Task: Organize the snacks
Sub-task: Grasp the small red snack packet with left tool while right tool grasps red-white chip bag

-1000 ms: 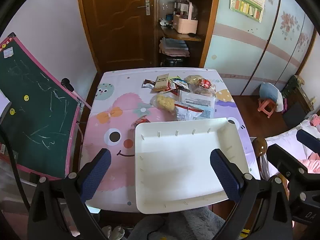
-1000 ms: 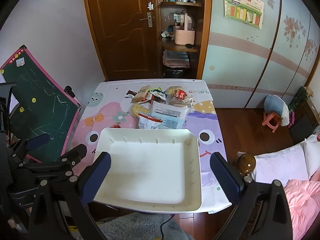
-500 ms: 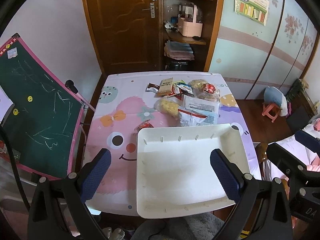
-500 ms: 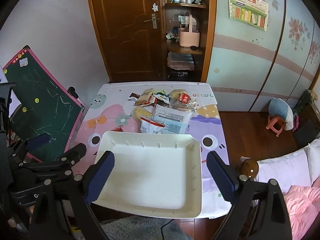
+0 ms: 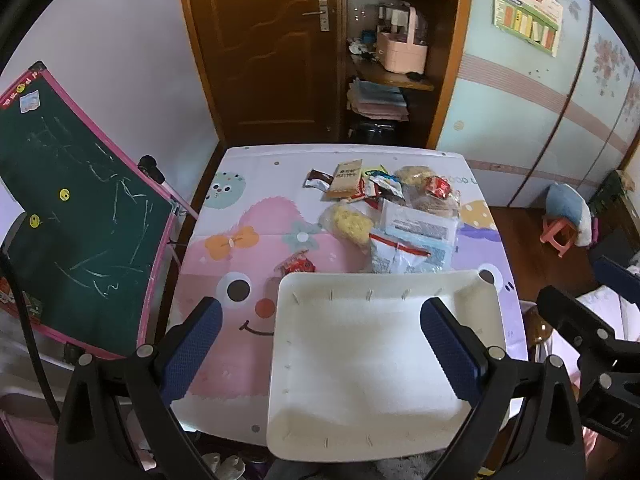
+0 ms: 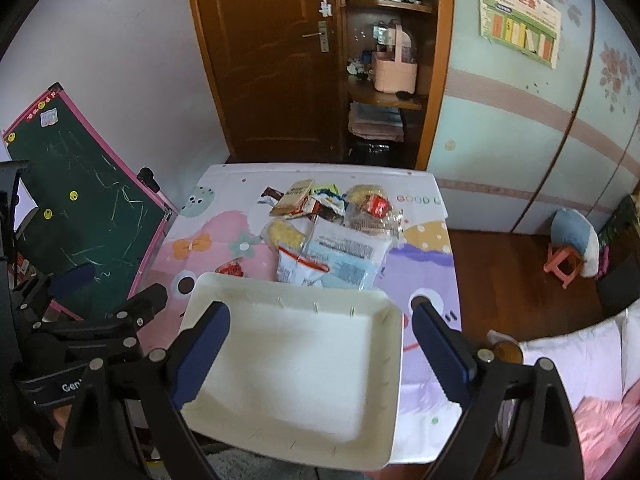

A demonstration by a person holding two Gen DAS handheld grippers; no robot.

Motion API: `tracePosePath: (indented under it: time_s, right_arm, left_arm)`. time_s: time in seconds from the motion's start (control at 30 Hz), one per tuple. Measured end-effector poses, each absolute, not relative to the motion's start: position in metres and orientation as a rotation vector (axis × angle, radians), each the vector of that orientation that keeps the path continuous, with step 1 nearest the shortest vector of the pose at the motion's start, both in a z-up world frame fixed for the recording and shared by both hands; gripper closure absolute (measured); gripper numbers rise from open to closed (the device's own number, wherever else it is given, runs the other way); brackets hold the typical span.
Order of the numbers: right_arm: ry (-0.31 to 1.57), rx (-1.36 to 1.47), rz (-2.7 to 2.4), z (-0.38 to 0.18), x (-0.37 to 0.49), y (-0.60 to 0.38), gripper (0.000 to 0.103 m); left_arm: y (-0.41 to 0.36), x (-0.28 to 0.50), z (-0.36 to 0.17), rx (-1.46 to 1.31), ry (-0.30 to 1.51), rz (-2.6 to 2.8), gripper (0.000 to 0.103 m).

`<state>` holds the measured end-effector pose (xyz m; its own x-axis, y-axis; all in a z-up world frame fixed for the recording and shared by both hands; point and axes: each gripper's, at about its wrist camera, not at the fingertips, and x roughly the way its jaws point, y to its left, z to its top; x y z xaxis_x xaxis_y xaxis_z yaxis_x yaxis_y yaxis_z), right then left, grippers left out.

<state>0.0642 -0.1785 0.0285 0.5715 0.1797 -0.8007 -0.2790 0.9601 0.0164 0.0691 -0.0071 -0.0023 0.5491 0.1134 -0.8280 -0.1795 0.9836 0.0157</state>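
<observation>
A white rectangular tray (image 5: 472, 300) lies empty at the near edge of the table; it also shows in the right wrist view (image 6: 394, 344). A pile of snack packets (image 5: 384, 208) lies behind it, with a yellow snack bag (image 5: 350, 222), a large white and blue packet (image 6: 344, 248) and a small red packet (image 5: 296, 265) off to the left. My left gripper (image 5: 322, 346) is open and empty, high above the tray's near half. My right gripper (image 6: 320, 352) is open and empty, above the tray too.
The table has a pink cartoon cloth (image 5: 240, 248). A green chalkboard (image 5: 68, 208) leans at the left. A wooden door (image 5: 260, 40) and shelves (image 5: 392, 76) stand behind. A pink stool (image 5: 560, 236) and bedding (image 6: 580, 368) are at the right.
Both grippers have pulled back and risen a little; the table and tray look smaller and more of the room shows. Nothing on the table has moved.
</observation>
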Motion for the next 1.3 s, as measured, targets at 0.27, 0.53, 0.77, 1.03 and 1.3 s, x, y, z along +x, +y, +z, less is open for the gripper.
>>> tracePosePath:
  time_s: [0.27,0.53,0.77,1.03,1.3]
  right_arm:
    - [0.914,-0.151,0.297,0.025,0.100,-0.180,0.010]
    - [0.974,-0.178,0.347,0.001,0.137,-0.164,0.010]
    - [1.058,-0.171,0.371,-0.031,0.170,-0.134,0.010]
    - [1.235,-0.134,0.309,-0.096,0.216,-0.108,0.010]
    - [1.385,-0.084,0.245,-0.165,0.241,-0.090,0.010]
  left_arm:
    - [-0.002,0.095,-0.003,-0.079,0.946,0.233,0.004]
    - [0.028,0.120,-0.004,-0.082,0.921,0.264,0.004]
    - [0.081,0.159,-0.030,-0.185,1.023,0.232,0.004]
    - [0.122,0.215,-0.103,-0.320,1.211,0.143,0.004]
    - [0.117,0.259,-0.199,-0.354,1.455,0.076,0.004]
